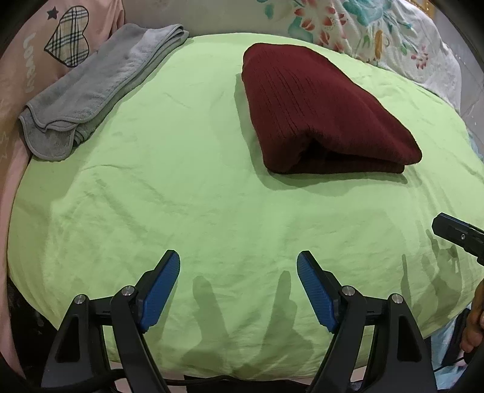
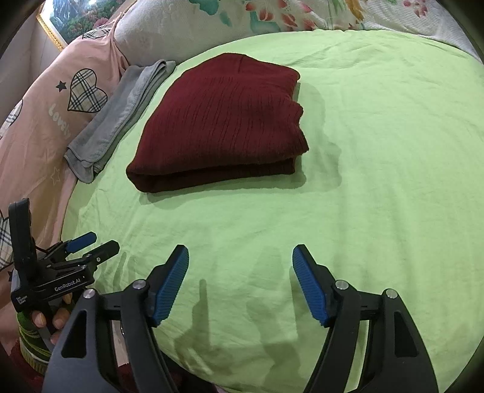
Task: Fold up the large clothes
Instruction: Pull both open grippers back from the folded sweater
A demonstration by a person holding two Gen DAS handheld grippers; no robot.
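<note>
A dark red ribbed knit garment [image 1: 314, 108] lies folded into a thick rectangle on the light green bedsheet [image 1: 187, 193]; it also shows in the right wrist view [image 2: 224, 127]. My left gripper [image 1: 238, 260] is open and empty, hovering over the sheet's near edge, well short of the garment. My right gripper [image 2: 240, 254] is open and empty, also back from the garment over bare sheet. The left gripper shows at the lower left of the right wrist view [image 2: 90, 245], and the right gripper's tip shows at the right edge of the left wrist view [image 1: 453, 232].
A folded grey towel [image 1: 99, 87] lies at the sheet's left edge, also seen in the right wrist view [image 2: 118, 121]. A pink pillow with a plaid heart [image 1: 69, 36] and a floral quilt [image 1: 363, 27] border the back. The bed's front edge is just below the grippers.
</note>
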